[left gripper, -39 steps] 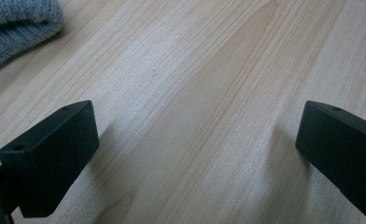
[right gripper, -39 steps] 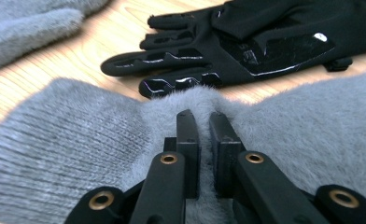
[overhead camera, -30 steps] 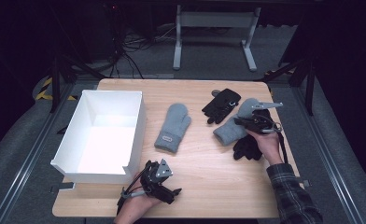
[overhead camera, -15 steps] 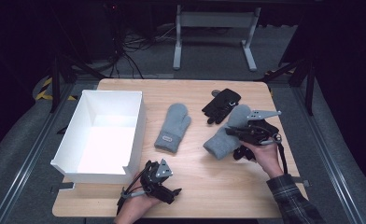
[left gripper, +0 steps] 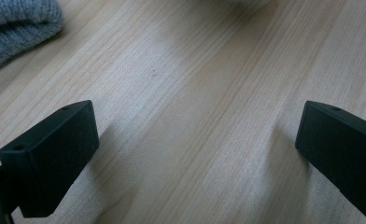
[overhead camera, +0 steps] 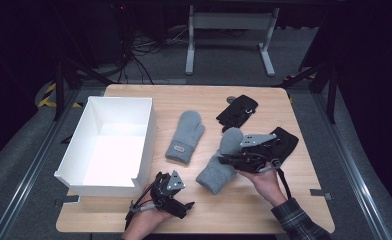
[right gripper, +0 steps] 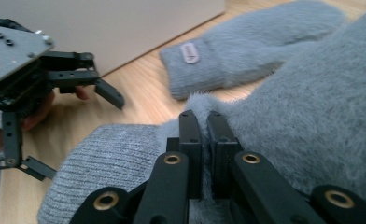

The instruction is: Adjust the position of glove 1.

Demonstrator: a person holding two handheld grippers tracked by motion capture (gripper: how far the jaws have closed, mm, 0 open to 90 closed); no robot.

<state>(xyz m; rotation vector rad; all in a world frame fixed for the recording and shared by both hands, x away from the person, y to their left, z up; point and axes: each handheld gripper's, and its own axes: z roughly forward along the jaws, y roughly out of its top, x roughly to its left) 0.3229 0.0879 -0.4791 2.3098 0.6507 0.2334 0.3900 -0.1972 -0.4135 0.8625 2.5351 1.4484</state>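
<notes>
High view: the right gripper (overhead camera: 234, 159), at centre right of the frame, has its jaws clamped on a fuzzy grey knitted mitten (overhead camera: 219, 167) that lies diagonally across the light wooden table (overhead camera: 264, 210), cuff toward the lower centre. A matching second grey mitten (overhead camera: 185, 136) lies flat at centre frame, just beside the open white rectangular box (overhead camera: 149, 135) at left. Two black gloves are present: one (overhead camera: 237, 111) above centre, the other (overhead camera: 284, 142) partly under the right hand. The left gripper (overhead camera: 176, 202) rests at lower centre near the box's front corner.

Left gripper view: its jaws stand wide apart over bare wood with nothing between them. A grey ribbed mitten cuff (left gripper: 17, 28) shows at upper left.

Right gripper view: the jaws are pressed together on a pinch of the mitten's fuzzy fabric (right gripper: 293, 126); the ribbed cuff (right gripper: 111, 163) hangs at lower left. The second mitten (right gripper: 246, 46) and the box wall (right gripper: 125, 28) lie beyond, with the left gripper (right gripper: 78, 79) at left.

Assessment: the step appears to be carrying the held mitten toward the box. The pinch takes only a thin fold, so the mitten should be lifted clear of the table before crossing, passed above the second mitten without dragging it, and released only once it is over the box's interior.
</notes>
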